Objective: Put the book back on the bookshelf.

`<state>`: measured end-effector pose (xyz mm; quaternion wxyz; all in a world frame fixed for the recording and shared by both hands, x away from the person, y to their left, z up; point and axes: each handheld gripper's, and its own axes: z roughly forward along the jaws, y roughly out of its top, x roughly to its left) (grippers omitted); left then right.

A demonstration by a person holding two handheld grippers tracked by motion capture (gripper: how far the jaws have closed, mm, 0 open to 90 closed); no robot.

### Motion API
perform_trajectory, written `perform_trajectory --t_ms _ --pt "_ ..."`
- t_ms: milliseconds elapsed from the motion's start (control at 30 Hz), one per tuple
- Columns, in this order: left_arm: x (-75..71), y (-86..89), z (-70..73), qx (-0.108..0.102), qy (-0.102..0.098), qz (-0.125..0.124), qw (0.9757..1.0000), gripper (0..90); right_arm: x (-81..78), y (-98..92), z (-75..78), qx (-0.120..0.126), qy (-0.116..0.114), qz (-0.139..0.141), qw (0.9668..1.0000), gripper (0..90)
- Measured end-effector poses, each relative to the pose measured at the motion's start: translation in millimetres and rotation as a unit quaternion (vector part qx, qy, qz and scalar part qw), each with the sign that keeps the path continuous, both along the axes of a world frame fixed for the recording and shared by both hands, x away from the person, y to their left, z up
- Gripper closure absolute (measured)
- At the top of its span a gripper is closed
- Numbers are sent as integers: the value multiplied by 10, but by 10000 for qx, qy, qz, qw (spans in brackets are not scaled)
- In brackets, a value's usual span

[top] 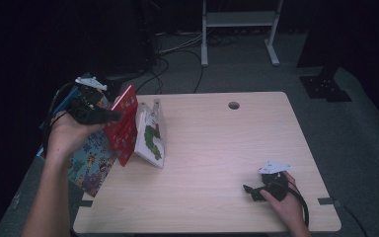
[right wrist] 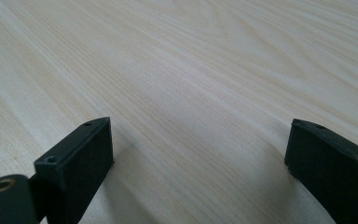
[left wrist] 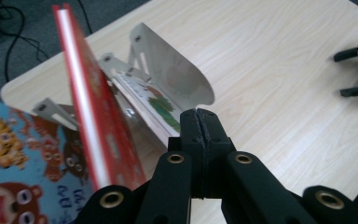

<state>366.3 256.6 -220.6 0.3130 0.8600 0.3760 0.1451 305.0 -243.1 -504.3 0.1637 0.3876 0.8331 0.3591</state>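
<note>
Left gripper [top: 112, 116]: jaws closed together, nothing between them, tips just beside the red book [top: 124, 126]. Red book stands tilted at the table's [top: 217, 148] left edge, leaning against a white book [top: 150, 136] in a metal bookend [left wrist: 177, 77]. Right gripper [top: 250, 191]: jaws wide apart, empty, near the front right.

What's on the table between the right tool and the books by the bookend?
Nothing: in the high view, bare wooden table runs from the right tool to the caterpillar book by the bookend.
</note>
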Motion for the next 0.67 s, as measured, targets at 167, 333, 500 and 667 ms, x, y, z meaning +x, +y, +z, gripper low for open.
perform_trajectory --t_ms 167,333,500,667 --pt "2 -128 -76 95 88 -158 9998 900 0 0 0 0 -1 1 10000 69" --pt "8 -257 -152 105 184 -326 9992 900 0 -1 0 -2 -4 4 10000 69" --pt "8 -293 -143 90 192 -391 9990 900 0 0 0 0 -1 1 10000 69" --pt "16 -281 -137 83 210 -398 9990 900 0 0 0 1 0 1 10000 69"
